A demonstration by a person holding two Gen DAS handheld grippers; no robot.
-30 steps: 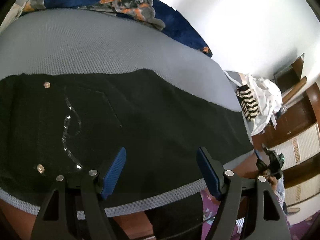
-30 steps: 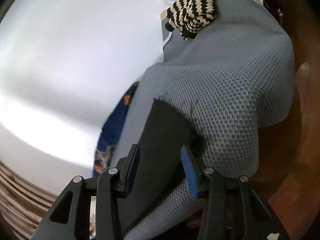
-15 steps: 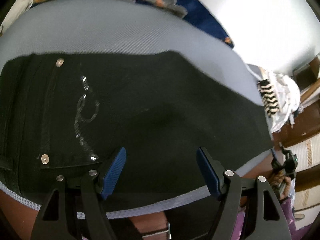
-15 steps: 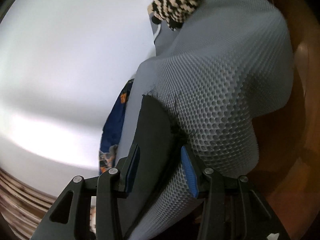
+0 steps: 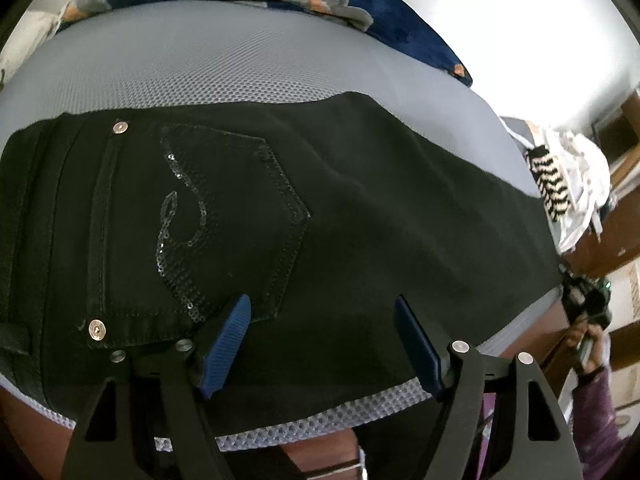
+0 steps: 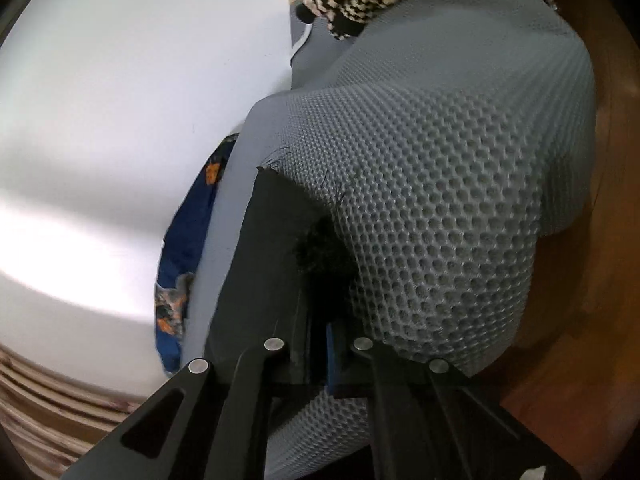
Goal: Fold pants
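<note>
**Right jaws pinched on the hem, left jaws wide over the seat**

Jaws first: my right gripper (image 6: pixel 320 354) has just been closing and its pads now meet on the frayed hem end of the black pants (image 5: pixel 320 216), with the dark cloth caught between them. My left gripper (image 5: pixel 324 344) stands wide apart, hovering low over the near edge of the pants beside the sequinned back pocket (image 5: pixel 224 224), gripping nothing yet.

The pants lie flat along the grey mesh mattress (image 5: pixel 200 64), waistband to the left of the left view, leg running away to the right.

To do this step well, I judge I should confirm the right pinch has every hem layer, not just the fringe, before lifting. My left should take the near edge cleanly and avoid dragging the mesh cover up with it. Then both ends can travel together, keeping the cloth taut so the fold lands square.

No brand, label or readable writing shows; the pocket carries only a sequin swirl and plain rivets (image 5: pixel 97 329).
</note>
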